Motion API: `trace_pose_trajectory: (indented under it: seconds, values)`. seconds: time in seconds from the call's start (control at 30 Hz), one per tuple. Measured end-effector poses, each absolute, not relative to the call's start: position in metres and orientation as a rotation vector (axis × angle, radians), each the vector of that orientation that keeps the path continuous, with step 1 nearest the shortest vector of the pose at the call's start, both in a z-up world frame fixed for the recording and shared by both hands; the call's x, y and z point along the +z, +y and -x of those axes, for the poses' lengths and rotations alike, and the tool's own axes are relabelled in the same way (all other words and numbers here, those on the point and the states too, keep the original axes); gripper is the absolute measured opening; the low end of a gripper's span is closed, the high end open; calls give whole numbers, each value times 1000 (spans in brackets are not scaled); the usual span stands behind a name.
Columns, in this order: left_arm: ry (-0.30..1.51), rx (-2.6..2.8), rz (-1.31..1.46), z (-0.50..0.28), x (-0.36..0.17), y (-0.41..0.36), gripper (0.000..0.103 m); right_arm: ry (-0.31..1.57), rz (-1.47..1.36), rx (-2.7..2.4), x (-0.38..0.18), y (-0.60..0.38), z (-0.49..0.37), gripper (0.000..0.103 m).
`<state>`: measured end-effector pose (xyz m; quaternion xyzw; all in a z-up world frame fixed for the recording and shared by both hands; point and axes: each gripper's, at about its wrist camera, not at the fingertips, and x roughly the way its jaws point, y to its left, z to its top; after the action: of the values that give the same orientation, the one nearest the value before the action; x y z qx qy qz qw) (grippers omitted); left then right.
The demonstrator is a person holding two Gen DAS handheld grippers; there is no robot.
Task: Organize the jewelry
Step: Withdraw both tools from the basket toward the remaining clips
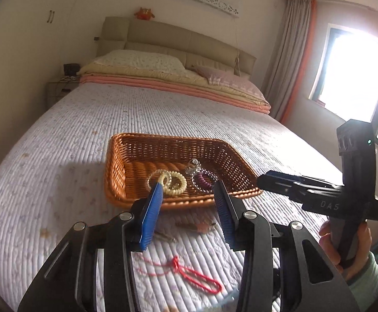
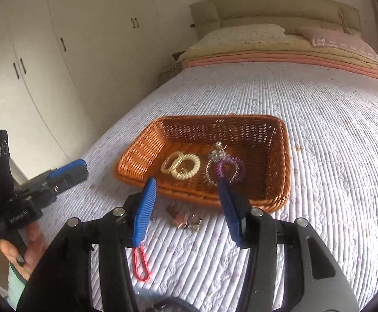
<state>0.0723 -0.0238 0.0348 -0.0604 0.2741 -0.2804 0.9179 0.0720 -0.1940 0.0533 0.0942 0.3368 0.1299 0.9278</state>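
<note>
both the left gripper [image 1: 186, 208] and right gripper [image 2: 189, 202] hover with fingers spread wide, empty, before the basket [image 2: 272, 130] of hair ties [image 2: 181, 166] on the bed [image 2: 319, 104].

— Where's your left gripper [image 1: 189, 195]?
— At six o'clock in my left view, jaws spread wide, nothing held.
— And the right gripper [image 2: 187, 192]?
— Same, gaping. My right hand [image 1: 345, 244] grips its handle at four o'clock.

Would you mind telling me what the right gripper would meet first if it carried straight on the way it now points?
Probably the near rim of the wicker basket, just past the hair clips below the open right gripper; depth is uncertain.
</note>
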Motion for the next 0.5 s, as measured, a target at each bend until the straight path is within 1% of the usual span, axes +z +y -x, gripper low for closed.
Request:
trace_pose_trajectory:
  seconds: [0.17, 0.43, 0.47, 0.5]
  values:
    - [586, -558, 143, -57, 26, -12, 40, 748, -139, 301, 37, -179, -62, 47]
    - [701, -523, 209, -68, -14, 6, 40, 828, -40, 329, 3, -164, -66, 46]
    - [721, -515, 206, -72, -20, 5, 40, 835, -30, 332, -1, -163, -68, 46]
    - [738, -508, 202, -75, -25, 3, 39, 841, -21, 339, -5, -162, -70, 42]
